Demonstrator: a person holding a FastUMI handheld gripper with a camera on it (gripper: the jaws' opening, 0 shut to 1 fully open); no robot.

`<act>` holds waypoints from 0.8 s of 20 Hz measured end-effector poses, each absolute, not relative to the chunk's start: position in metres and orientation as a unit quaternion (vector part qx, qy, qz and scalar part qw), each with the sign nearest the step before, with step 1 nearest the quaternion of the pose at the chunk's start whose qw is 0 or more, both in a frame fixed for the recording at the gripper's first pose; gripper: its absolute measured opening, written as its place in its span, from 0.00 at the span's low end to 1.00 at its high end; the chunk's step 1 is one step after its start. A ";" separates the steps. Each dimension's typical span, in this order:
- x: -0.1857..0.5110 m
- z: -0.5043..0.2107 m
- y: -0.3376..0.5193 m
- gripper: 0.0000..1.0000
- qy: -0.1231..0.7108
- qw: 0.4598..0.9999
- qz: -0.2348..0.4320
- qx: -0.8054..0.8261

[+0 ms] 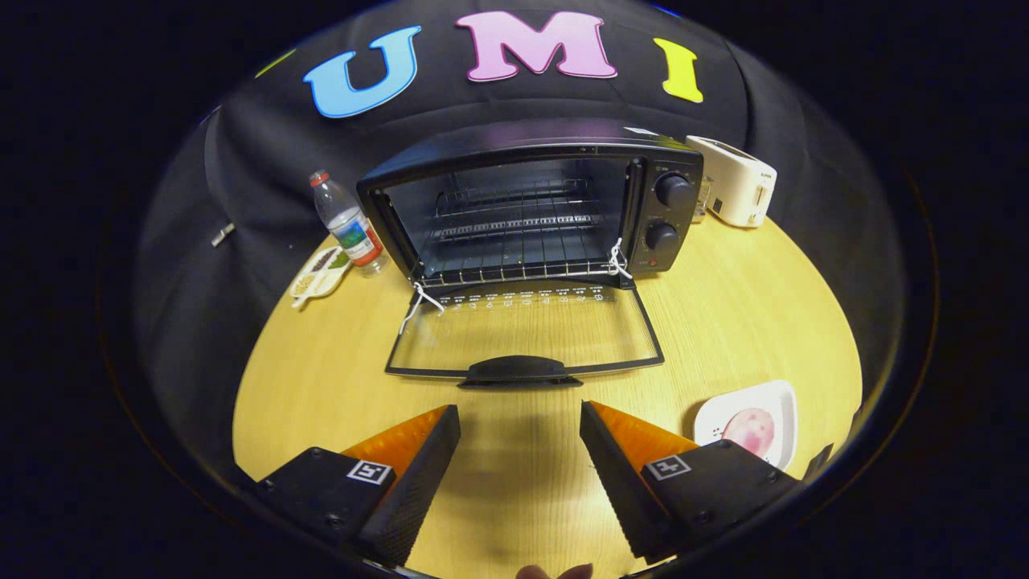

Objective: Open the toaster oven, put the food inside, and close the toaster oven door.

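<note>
A black toaster oven (530, 201) stands at the back of the wooden table (321, 386), its glass door (522, 330) folded down flat toward me. The door's black handle (520, 370) lies just ahead of my fingers. Inside, a wire rack (514, 221) is bare. My gripper (520, 422) is open, with nothing between its orange and black fingers (418, 450), hovering over the table in front of the door. The food, a pinkish round piece (752, 430), rests on a white plate (776, 398) right of my right finger.
A water bottle (350, 225) stands left of the oven, with a small dish of snacks (321, 273) beside it. A white toaster (735, 181) sits right of the oven at the back. Bare table lies between my fingers and to the left.
</note>
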State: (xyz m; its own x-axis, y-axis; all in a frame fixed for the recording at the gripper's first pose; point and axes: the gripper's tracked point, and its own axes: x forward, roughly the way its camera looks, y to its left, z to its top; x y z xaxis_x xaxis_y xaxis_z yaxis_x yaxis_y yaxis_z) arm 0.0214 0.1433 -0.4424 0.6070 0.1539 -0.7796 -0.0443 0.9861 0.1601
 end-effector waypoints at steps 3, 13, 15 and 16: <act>0.001 -0.428 0.106 0.98 0.477 0.876 0.069 0.025; -0.031 -0.415 -0.075 0.99 0.579 0.814 0.035 0.028; -0.032 -0.427 -0.100 0.99 0.591 0.806 0.029 0.026; -0.033 -0.435 -0.111 0.99 0.598 0.801 0.029 0.024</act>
State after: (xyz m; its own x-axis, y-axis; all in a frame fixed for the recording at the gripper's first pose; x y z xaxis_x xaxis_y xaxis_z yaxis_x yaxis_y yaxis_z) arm -0.0333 -0.1108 -0.4348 0.2841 0.0750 -0.9559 -0.0180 0.9972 0.0729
